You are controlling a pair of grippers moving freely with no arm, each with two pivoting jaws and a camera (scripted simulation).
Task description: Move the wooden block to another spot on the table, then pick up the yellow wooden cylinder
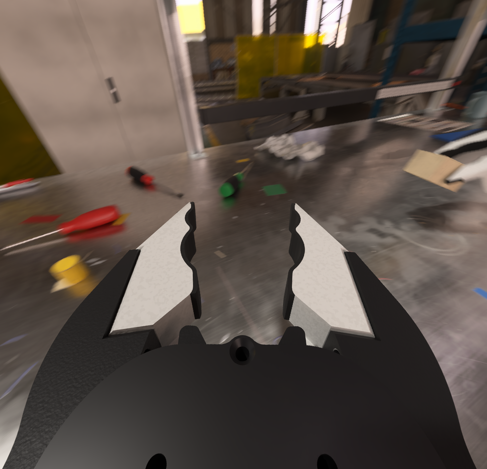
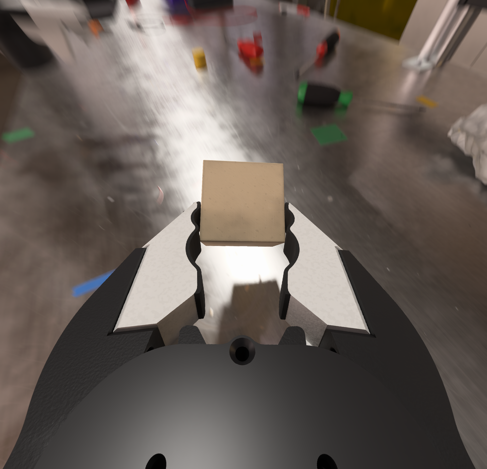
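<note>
Already the wooden block sat pinched at the tips of the right claw, held off the table. The yellow wooden cylinder stood upright, left of the left claw, which was spread wide and empty, and nearer. A red screwdriver lay beyond it.
</note>
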